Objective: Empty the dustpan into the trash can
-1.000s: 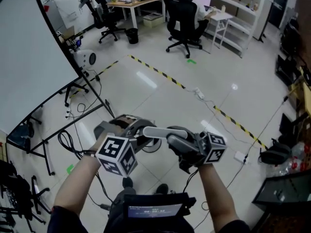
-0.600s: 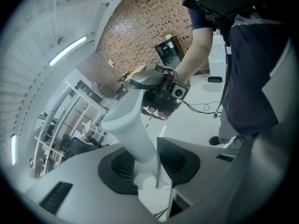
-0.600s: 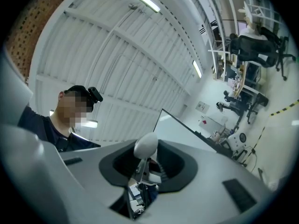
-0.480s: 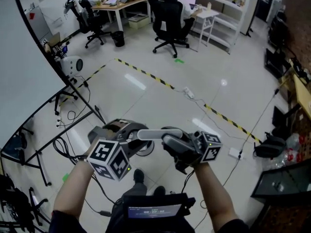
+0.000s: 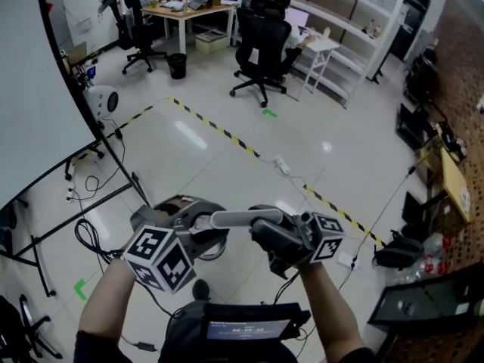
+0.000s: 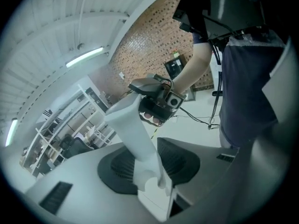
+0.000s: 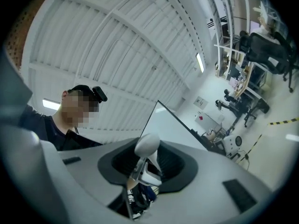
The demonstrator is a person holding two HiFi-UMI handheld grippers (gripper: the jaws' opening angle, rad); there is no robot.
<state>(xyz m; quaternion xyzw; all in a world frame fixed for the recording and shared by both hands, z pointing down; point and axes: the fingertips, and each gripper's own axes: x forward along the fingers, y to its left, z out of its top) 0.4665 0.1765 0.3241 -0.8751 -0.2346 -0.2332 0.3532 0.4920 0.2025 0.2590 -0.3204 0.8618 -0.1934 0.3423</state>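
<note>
A grey dustpan (image 5: 178, 212) with brown litter in it hangs above the floor in the head view. Its pale handle (image 5: 238, 218) runs to the right. My left gripper (image 5: 198, 229) is shut on the handle close to the pan; in the left gripper view the handle (image 6: 133, 129) rises from between the jaws toward the right gripper (image 6: 156, 104). My right gripper (image 5: 265, 231) is shut on the handle's far end. Its jaws have just been opening a little, with the rounded handle tip (image 7: 147, 146) still between them. No trash can shows near me.
A yellow-black tape line (image 5: 227, 132) crosses the glossy floor ahead. On the left stand a whiteboard (image 5: 30, 89) on legs and loose cables (image 5: 91, 237). Far back are desks, office chairs (image 5: 261, 44) with a seated person, and a small black bin (image 5: 176, 65). Shelving (image 5: 355, 21) lines the back right.
Both grippers have carried the dustpan onward and slightly up, and the view has shifted across the floor. The pan now sits lower and further left in the picture.
</note>
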